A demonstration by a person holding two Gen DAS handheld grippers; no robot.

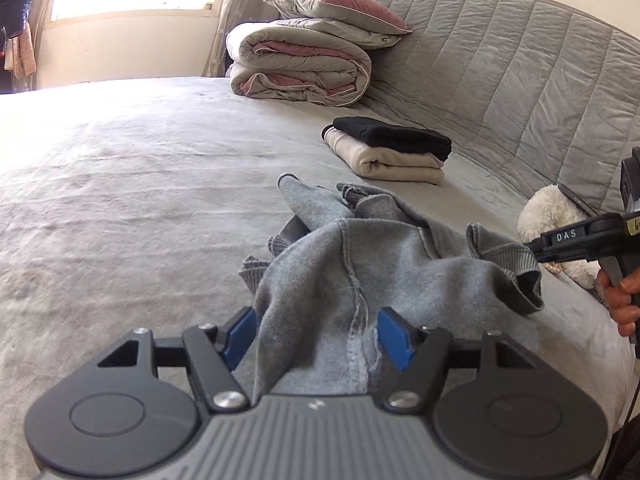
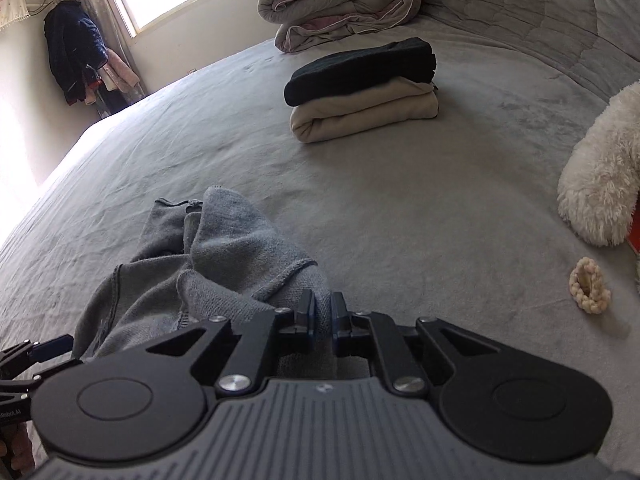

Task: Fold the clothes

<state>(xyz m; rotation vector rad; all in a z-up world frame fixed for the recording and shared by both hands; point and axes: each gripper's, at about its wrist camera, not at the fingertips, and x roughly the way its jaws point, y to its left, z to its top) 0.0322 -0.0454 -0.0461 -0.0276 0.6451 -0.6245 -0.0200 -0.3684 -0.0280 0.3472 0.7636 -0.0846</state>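
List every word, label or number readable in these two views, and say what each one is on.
"DAS": white letters on the side of the right gripper, seen from the left wrist view.
"Robot.AI": small print, its start cut off by the frame edge, on the left gripper body in the right wrist view.
A yellow tag on the right gripper's body shows a mark too cut off to read.
A small logo on each gripper's grey housing is too small to read.

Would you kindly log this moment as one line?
left gripper: open, straddling grey sweater | right gripper: shut on sweater edge | folded pile: two garments
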